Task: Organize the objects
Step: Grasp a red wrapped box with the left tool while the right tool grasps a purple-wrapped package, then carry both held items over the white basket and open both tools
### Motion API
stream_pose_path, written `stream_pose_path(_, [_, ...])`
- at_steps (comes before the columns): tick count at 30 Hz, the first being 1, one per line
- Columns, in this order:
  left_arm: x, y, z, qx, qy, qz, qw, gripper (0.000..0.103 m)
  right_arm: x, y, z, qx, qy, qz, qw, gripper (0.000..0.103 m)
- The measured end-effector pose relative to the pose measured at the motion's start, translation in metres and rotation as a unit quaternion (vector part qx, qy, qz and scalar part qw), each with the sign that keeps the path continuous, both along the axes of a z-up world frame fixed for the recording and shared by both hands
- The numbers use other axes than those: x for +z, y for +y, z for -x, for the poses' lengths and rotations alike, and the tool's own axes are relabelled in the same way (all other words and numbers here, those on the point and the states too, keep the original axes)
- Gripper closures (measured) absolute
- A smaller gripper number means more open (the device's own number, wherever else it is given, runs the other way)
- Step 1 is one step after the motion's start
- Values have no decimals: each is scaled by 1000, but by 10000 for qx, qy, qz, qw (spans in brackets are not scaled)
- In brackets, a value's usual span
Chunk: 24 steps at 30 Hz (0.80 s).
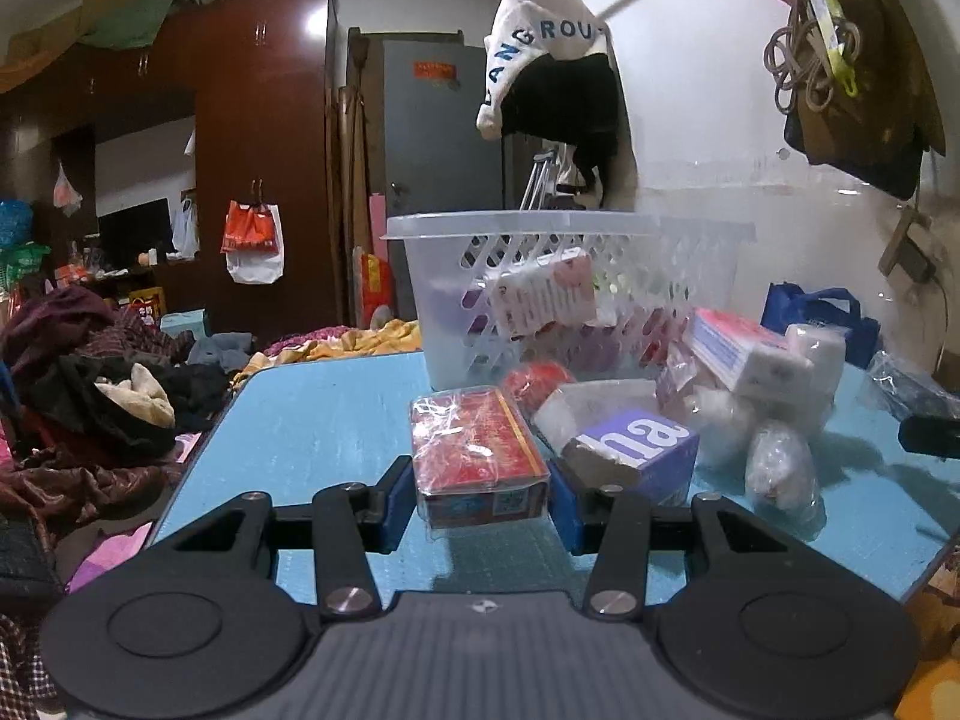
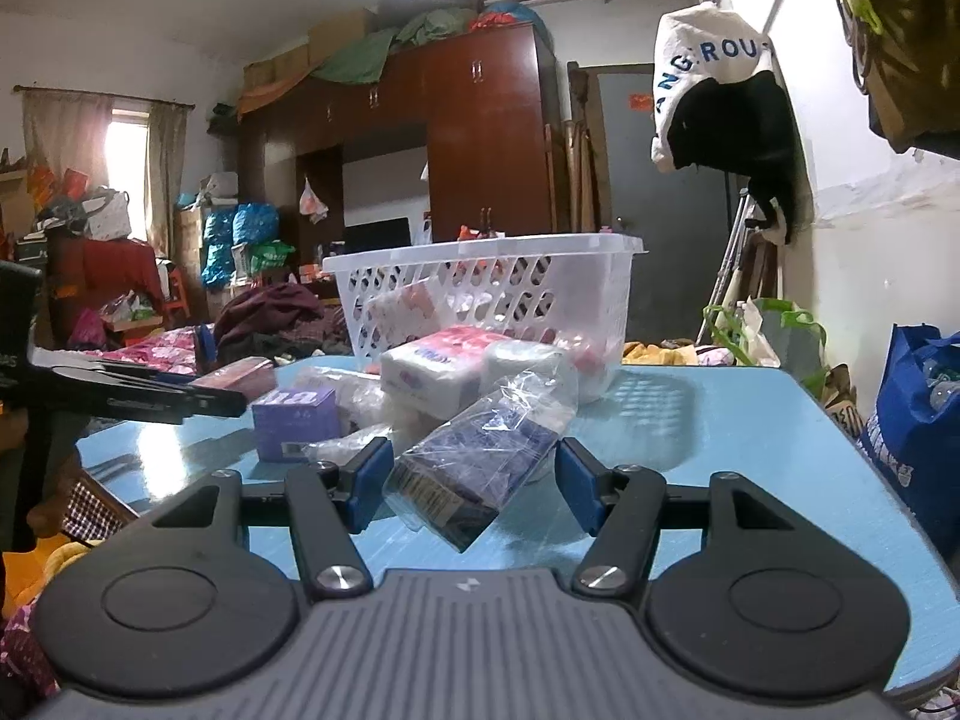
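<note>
Tongs clamp red box, long axis pointing away toward basket.

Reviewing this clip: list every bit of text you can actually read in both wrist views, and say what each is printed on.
"ANGROU": on the white bag hanging on the wall, cut off at its fold.
"ha": large white letters, seen sideways, on the purple box.
Too small or blurred to read: print on the red box, tissue packs, blue tote, red door notice.
</note>
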State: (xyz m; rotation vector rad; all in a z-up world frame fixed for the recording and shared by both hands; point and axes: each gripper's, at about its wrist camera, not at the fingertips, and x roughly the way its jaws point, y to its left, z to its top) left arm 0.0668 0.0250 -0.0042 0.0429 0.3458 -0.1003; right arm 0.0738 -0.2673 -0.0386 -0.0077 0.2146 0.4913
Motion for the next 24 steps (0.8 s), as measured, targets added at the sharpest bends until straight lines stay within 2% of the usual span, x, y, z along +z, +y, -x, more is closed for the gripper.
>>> stream_pose_path(10, [7, -1, 11, -83, -424, 146, 9990, 53, 8, -4, 1, -141, -225, -24, 9996, 42])
stream_pose_path(24, [17, 0, 20, -144, -716, 350, 9967, 53, 16, -7, -3, -164, -296, -89, 9994, 45])
